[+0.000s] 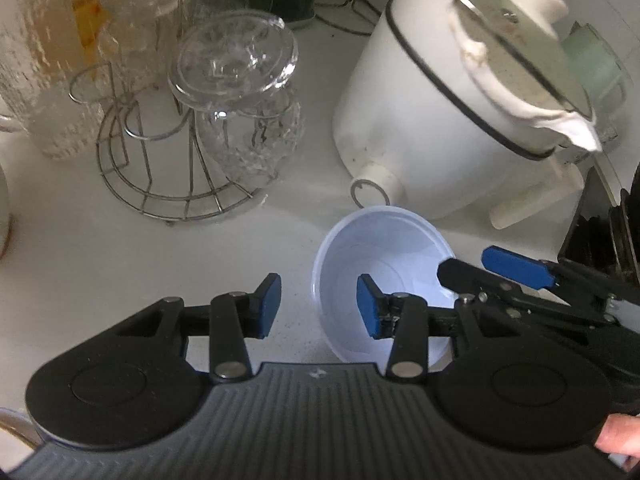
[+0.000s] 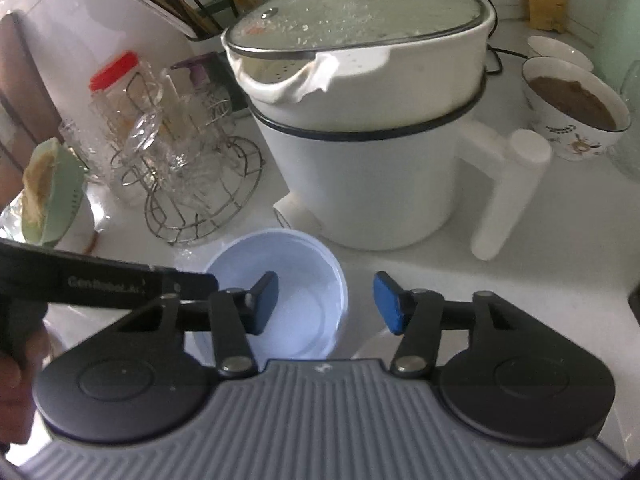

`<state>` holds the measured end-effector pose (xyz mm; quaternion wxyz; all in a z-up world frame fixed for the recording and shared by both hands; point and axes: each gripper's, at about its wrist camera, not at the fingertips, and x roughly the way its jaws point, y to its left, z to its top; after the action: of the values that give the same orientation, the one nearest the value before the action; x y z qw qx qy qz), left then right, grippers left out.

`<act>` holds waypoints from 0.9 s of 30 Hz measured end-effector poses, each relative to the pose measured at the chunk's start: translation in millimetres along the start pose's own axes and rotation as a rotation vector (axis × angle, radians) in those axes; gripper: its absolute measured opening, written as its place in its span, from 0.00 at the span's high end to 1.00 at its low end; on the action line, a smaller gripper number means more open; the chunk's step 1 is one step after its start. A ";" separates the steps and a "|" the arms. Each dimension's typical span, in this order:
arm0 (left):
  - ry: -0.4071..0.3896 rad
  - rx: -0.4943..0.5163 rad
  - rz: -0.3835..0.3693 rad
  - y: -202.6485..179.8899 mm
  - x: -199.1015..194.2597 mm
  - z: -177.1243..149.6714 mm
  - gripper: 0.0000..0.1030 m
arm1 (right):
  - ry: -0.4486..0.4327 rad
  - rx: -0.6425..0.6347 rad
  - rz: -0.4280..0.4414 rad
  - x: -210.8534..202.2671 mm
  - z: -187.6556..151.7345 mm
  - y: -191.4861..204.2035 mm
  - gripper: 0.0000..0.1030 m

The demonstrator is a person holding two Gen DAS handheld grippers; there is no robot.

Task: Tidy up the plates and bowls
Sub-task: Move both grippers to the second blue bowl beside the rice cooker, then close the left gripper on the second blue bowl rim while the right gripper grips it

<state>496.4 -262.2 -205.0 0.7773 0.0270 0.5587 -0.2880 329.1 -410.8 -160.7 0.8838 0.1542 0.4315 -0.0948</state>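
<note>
Left hand-held gripper (image 1: 319,306) agape astride white bowl (image 1: 384,248) rim

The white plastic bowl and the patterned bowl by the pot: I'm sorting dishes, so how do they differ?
The white plastic bowl is empty; the patterned bowl holds something brown. The white plastic bowl is plain, the patterned bowl has printed decoration. The white plastic bowl sits before the fingers; the patterned bowl sits beyond the pot's handle. Both stand upright on the counter.

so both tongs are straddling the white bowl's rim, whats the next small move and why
Probably shut the right tongs on the white bowl: each pair stands open with one pad inside the rim and one outside, and the bowl sits on the counter ungripped.
</note>
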 end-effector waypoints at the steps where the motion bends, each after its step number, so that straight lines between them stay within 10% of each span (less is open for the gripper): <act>1: 0.004 -0.008 0.003 0.2 1.9 -0.2 0.59 | 0.001 -0.004 -0.006 2.8 0.3 -0.6 0.50; 12: 0.049 -0.040 -0.030 0.8 18.5 1.7 0.87 | 0.057 0.034 -0.057 25.2 -3.9 -9.6 0.87; 27: 0.014 -0.035 -0.069 -8.0 -15.7 7.0 0.88 | 0.010 0.097 -0.029 -9.8 -3.0 -9.3 0.87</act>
<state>495.3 -264.8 -186.2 0.7635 -0.0038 0.5695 -0.3045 318.1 -418.1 -156.5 0.8716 0.1910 0.4331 -0.1274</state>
